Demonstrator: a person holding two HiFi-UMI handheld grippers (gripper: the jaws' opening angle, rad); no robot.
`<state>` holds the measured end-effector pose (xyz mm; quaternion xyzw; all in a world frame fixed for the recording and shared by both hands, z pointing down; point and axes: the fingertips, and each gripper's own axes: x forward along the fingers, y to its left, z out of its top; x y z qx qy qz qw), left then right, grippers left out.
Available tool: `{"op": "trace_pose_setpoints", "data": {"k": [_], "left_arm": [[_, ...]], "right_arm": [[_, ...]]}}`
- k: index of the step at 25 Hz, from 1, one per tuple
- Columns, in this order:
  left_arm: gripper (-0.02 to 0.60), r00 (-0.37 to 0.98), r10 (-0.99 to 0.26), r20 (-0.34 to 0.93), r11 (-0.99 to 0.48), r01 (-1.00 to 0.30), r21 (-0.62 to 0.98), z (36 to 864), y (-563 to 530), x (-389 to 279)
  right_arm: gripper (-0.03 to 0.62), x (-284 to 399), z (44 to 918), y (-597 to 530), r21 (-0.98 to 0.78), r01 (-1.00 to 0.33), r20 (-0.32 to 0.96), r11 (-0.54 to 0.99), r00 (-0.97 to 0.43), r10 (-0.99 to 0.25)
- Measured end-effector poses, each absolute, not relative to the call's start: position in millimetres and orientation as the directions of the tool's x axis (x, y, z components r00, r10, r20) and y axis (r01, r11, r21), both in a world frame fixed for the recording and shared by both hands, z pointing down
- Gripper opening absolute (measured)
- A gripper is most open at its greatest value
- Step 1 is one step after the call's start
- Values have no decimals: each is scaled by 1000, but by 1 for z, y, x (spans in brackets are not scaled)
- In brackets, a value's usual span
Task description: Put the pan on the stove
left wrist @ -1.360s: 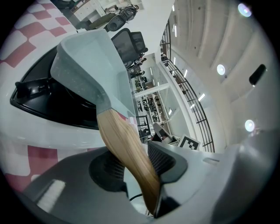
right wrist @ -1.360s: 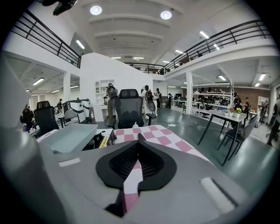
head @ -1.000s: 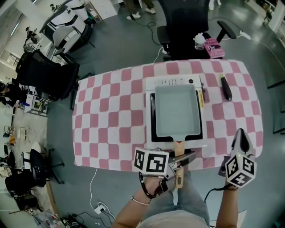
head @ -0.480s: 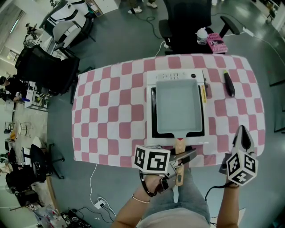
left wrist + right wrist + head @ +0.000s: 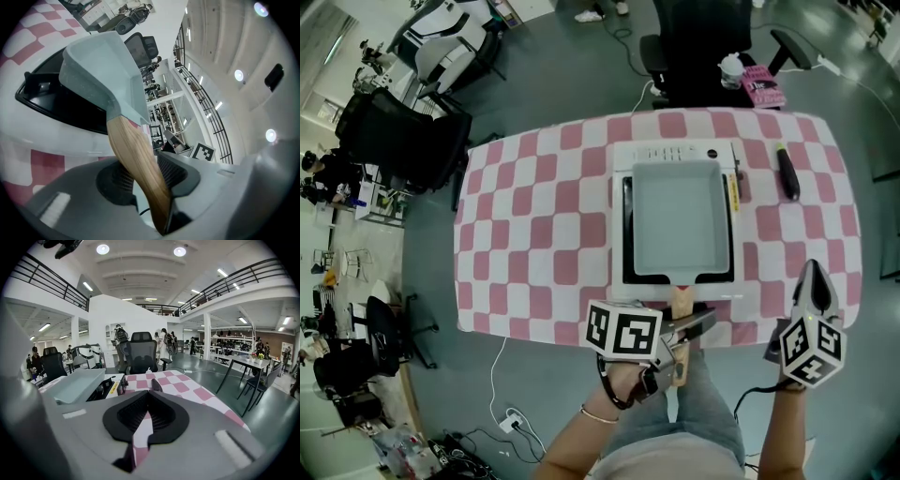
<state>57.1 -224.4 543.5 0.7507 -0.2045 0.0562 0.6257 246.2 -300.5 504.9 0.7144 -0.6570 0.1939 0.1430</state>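
With the pan sitting on the stove, the left gripper is clamping its handle, the right gripper idling closed, empty; only release is remaining.

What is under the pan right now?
The pan sits on a white stove; the stove's black cooktop shows as a dark border around it. The cooktop's middle is covered by the pan and cannot be seen.
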Motion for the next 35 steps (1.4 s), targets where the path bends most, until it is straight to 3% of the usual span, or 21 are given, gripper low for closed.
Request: {"op": "trace_pose_setpoints", "data": {"k": [9, 17, 24, 29, 33, 35], "left_arm": [[127, 910, -225, 347, -87, -373, 924, 548, -224, 57], [239, 899, -235, 370, -79, -397, 914, 544, -225, 40], [253, 796, -362, 485, -101, -551, 829, 537, -231, -30], [214, 528, -689, 497, -211, -802, 559, 461, -280, -124], [167, 283, -912, 297, -235, -954, 187, 368, -307, -173], [107, 186, -967, 173, -187, -982, 9, 328, -310, -184]], "right_arm": [[9, 238, 500, -304, -52, -996, 459, -75, 42, -887], [9, 224, 485, -311, -45, -998, 442, -48, 23, -897], [9, 212, 467, -319, -40, -999, 411, -30, 11, -912], [9, 198, 442, -329, -40, -999, 366, -12, -3, -931], [9, 187, 419, -337, -41, -999, 315, 5, -18, -949], [9, 182, 406, -339, -41, -999, 284, 13, -24, -958]]}}
